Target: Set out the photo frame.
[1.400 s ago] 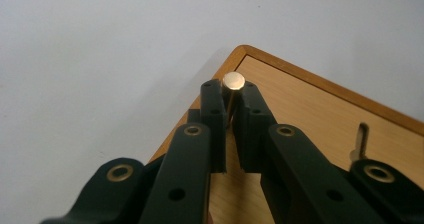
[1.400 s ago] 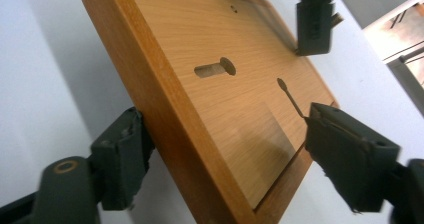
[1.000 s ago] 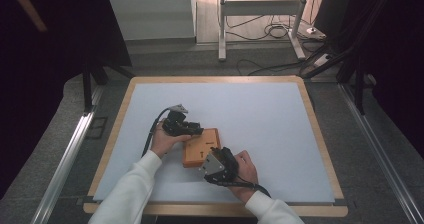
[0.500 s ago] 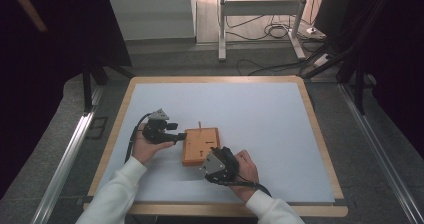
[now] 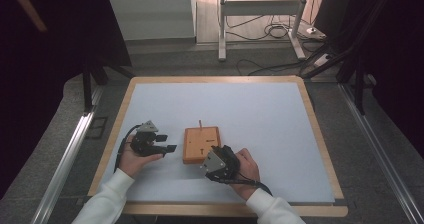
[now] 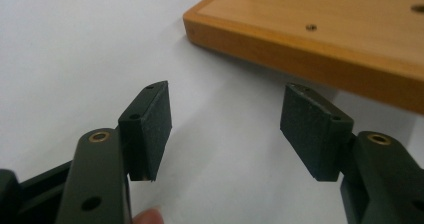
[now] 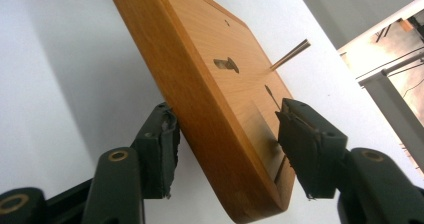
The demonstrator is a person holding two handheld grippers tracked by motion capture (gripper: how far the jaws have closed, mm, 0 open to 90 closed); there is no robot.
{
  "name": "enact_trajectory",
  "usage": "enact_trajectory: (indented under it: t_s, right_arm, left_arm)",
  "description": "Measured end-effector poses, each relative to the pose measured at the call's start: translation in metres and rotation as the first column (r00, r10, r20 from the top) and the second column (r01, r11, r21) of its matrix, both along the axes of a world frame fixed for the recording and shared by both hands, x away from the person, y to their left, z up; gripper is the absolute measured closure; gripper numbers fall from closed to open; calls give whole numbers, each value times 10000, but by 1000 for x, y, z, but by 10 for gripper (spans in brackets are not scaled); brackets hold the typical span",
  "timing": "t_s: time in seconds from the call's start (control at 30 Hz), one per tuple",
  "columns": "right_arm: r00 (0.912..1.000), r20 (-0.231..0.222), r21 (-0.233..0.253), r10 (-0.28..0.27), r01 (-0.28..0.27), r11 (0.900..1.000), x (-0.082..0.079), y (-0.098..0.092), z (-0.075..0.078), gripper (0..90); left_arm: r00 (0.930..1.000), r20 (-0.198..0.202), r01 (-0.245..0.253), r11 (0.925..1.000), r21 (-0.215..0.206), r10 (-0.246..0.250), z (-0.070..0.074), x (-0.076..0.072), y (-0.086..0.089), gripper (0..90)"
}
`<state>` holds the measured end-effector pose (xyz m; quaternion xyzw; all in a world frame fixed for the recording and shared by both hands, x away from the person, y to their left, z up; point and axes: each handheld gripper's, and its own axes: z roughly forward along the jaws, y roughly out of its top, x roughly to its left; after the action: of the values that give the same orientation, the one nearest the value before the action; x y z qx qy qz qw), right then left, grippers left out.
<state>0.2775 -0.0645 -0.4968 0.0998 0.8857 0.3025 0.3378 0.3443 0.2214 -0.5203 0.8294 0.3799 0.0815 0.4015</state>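
Note:
A square wooden board [image 5: 201, 144] lies on the white mat, with a thin peg [image 5: 200, 124] standing at its far edge. My right gripper [image 5: 214, 160] is at the board's near right corner. In the right gripper view its pads [image 7: 305, 139] clamp the board's thick edge [image 7: 210, 114], one against the top face and one against the lower side. My left gripper [image 5: 170, 148] rests on the mat just left of the board, apart from it. In the left gripper view it [image 6: 225, 129] stands open with bare mat between the jaws, and the board [image 6: 325, 29] lies ahead to the right.
A wooden frame [image 5: 320, 149] borders the white mat [image 5: 260, 114]. Beyond the table's far edge stand metal stand legs [image 5: 220, 29] with cables [image 5: 275, 31] on the floor. Small holes and a slot [image 7: 227, 64] mark the board's top.
My left gripper has drawn back leftward from the board's far left corner onto the mat. The right gripper and the board have stayed in place.

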Motion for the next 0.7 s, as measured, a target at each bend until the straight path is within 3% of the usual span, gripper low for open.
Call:
enact_trajectory:
  t_s: [0.43, 0.7]
  right_arm:
    - [9987, 486, -309, -153, 168, 9994, 10, 0, 19, 512]
    - [9989, 467, -675, -27, 58, 9977, 20, 2, 31, 549]
  left_arm:
    - [9997, -259, 20, 10000, -44, -21, -8, -1, 3, 364]
    - [9994, -345, -101, 9999, -131, 97, -10, 1, 7, 364]
